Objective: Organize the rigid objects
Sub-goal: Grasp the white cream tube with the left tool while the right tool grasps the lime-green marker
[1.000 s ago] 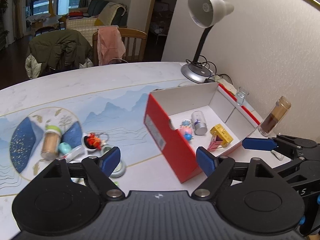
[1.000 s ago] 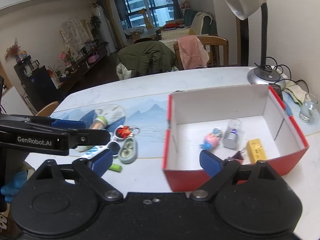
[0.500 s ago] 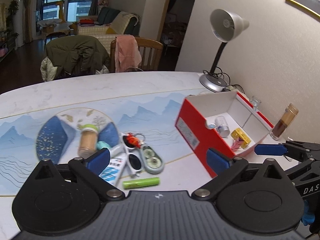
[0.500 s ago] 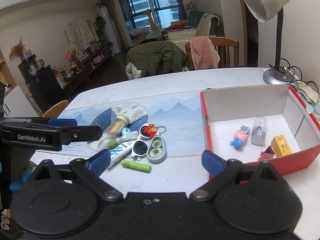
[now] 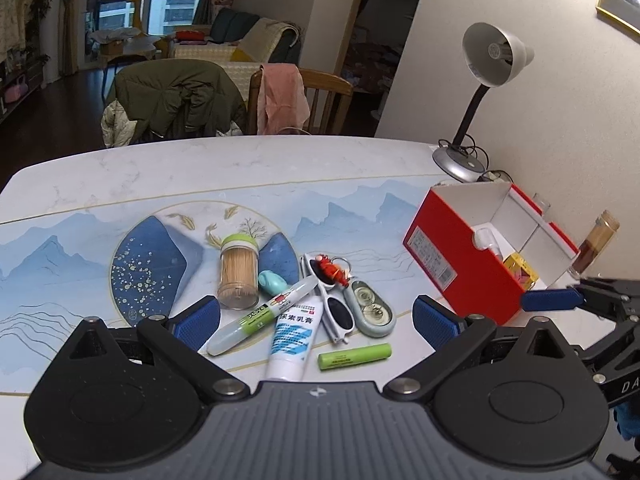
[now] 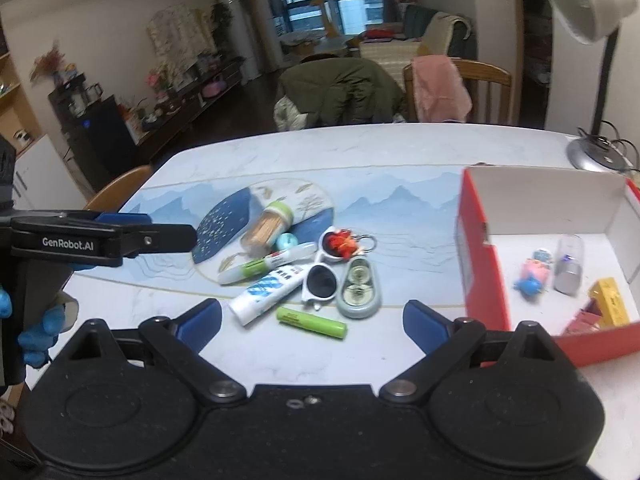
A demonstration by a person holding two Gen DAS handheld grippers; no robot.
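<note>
Over the table, I've got my left gripper spread wide and empty above the white tube; my right gripper gapes too, green battery below it, red box off right.

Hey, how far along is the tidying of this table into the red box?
Done: a pink toy, silver canister and yellow block lie in the red box. In hand: nothing; both grippers are open. Left: toothpick jar, tube, sunglasses, green battery.
</note>
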